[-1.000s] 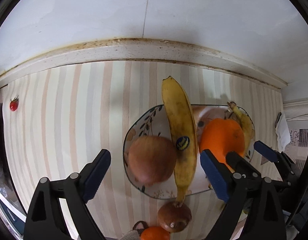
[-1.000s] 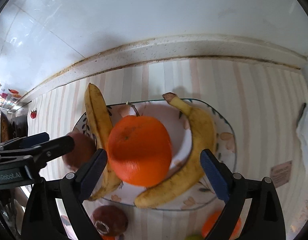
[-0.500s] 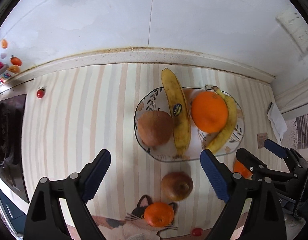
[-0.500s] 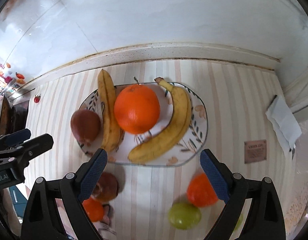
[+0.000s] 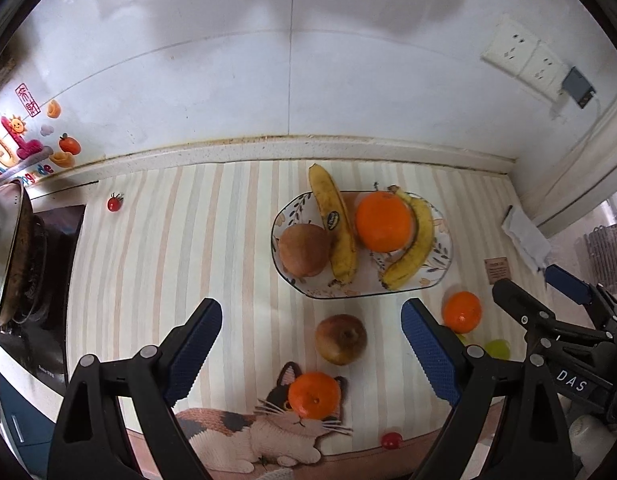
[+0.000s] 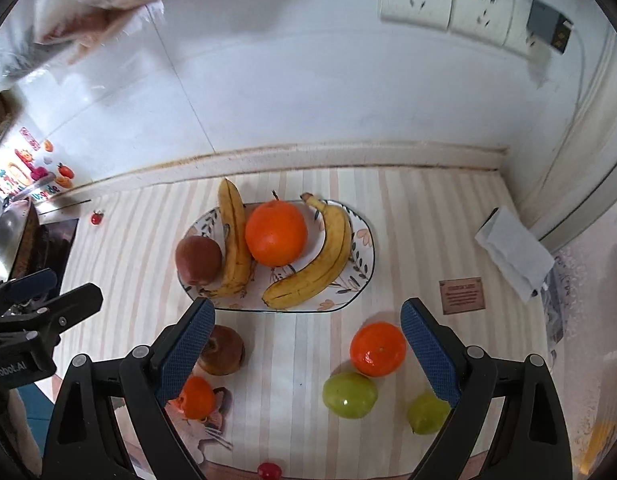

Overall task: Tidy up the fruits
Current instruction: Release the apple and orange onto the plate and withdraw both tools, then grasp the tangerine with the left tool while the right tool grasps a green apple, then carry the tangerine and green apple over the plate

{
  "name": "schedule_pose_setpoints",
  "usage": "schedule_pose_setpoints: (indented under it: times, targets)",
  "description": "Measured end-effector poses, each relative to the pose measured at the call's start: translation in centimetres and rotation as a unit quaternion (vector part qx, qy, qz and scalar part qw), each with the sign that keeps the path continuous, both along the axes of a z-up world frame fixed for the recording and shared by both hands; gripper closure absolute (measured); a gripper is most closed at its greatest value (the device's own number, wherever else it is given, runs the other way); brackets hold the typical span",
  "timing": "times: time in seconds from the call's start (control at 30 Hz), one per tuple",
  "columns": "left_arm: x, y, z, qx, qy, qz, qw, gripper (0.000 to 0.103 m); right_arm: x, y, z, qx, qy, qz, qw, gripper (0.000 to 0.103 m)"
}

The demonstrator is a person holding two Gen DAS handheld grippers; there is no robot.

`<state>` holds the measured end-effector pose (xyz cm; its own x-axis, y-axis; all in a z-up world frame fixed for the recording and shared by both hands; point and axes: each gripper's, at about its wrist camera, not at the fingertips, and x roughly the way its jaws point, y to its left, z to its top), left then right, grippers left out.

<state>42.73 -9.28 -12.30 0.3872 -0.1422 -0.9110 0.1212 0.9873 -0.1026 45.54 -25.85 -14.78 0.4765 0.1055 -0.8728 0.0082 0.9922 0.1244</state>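
A patterned oval plate holds two bananas, a big orange and a brown apple. On the striped mat in front lie a brown apple, two small oranges and two green fruits. My left gripper is open and empty, above the loose apple. My right gripper is open and empty, above the mat.
A stove with a metal pot is at the left. A cherry tomato lies near it; another sits at the mat's front edge. A folded white cloth and a small brown card lie right. Wall sockets are behind.
Both grippers have pulled back and up from the plate. More of the counter and the loose fruits in front have come into view. Both stay open.
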Motion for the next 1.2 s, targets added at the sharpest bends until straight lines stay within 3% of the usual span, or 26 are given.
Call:
schedule_pose_setpoints:
  times: [0.2,0.33,0.4,0.43,0.47,0.7,0.83,0.97,1.1,1.2]
  targets:
    - [-2.2,0.0,1.5,-0.004,-0.016,0.001,0.9999,0.011,-2.8,-0.8,1.6,0.029,-0.006,-0.003,1.000,0.007]
    - [-3.2,0.1,0.8,-0.003,-0.006,0.003,1.0000,0.011,-4.3,-2.3,0.4,0.051,0.009,-0.017,0.999,0.008]
    - [-3.5,0.0,-0.4,0.006,0.007,0.005,0.9999,0.011,-4.5,-3.2,-1.2,0.053,0.028,-0.023,0.998,0.021]
    - [-3.6,0.0,-1.3,0.011,0.017,0.006,0.9998,0.011,-4.5,-3.8,-2.3,0.062,0.040,-0.029,0.997,0.036]
    - [-3.6,0.0,-2.3,0.013,0.029,0.006,0.9995,0.011,-4.4,-4.4,-3.5,0.068,0.054,-0.034,0.996,0.041]
    - [-3.3,-0.4,-10.9,0.022,0.136,0.008,0.9904,0.011,-3.9,-6.7,-12.6,0.113,0.160,-0.066,0.978,0.041]
    - [-3.3,-1.2,-15.6,0.020,0.199,0.000,0.9799,0.011,-3.4,-6.8,-16.0,0.111,0.192,-0.074,0.972,0.041]
    - [-3.5,-2.4,-18.9,0.025,0.234,-0.014,0.9717,0.011,-3.0,-6.8,-18.3,0.119,0.208,-0.080,0.968,0.038]
    - [-3.7,-3.3,-20.2,0.051,0.232,-0.021,0.9712,0.041,-2.2,-6.1,-19.5,0.133,0.214,-0.075,0.965,0.037]
    - [-3.8,-3.0,-20.2,0.043,0.228,-0.015,0.9726,0.041,-1.3,-5.0,-20.3,0.134,0.222,-0.070,0.963,0.038]
